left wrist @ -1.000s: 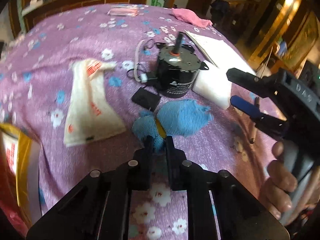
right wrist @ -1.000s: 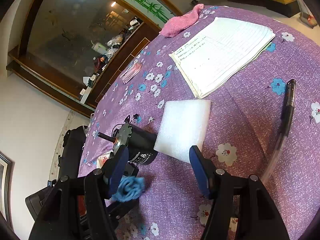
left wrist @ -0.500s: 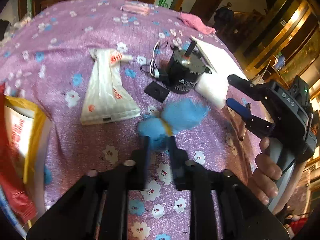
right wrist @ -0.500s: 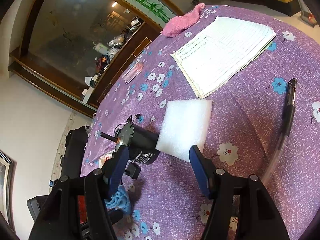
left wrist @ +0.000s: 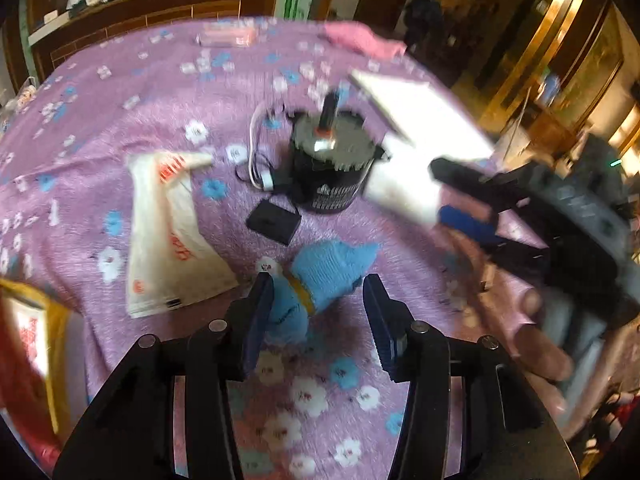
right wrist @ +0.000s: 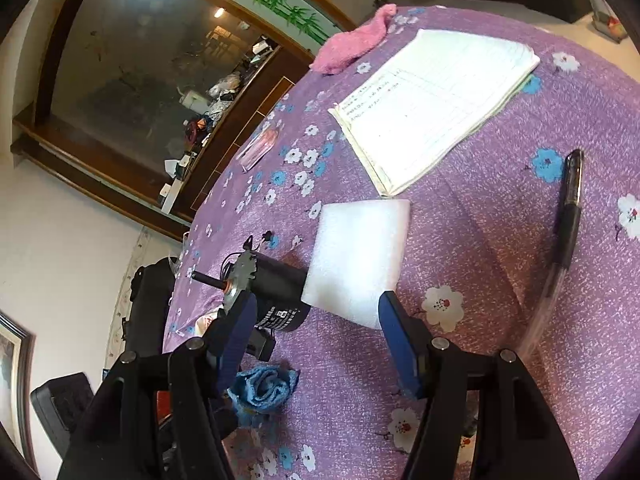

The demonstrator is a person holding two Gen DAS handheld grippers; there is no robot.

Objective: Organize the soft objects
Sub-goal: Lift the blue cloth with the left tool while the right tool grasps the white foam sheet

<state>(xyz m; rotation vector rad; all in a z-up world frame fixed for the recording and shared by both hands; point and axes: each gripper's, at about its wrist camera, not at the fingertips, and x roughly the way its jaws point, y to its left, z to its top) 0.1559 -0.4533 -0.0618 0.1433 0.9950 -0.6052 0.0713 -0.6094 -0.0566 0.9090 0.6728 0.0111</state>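
My left gripper points down at the purple flowered tablecloth, and its jaws are opening: the blue sock lies on the cloth between them, its near end just beside my left-hand finger and well clear of the other one, so nothing is pinched any more. The sock is a crumpled blue bundle with a yellow band across its middle, lying just in front of the small black box and the black motor, whose shaft stands upright. To the left of the sock lies a flat white plastic bag with red print, and at the far left edge a yellow and red packet comes into the picture. The view from this hand is blurred, so finer details are lost. My right gripper stands wide open and holds nothing; its fingers frame the near edge of the white foam pad, but I cannot tell whether either pad touches it. The foam lies flat with the motor against its left side. Beyond it a white lined notebook lies on the cloth, a pink towel sits at the far edge of the table, and a black pen lies to the right. From this side the sock shows low down beside my left-hand finger, resting on the cloth.
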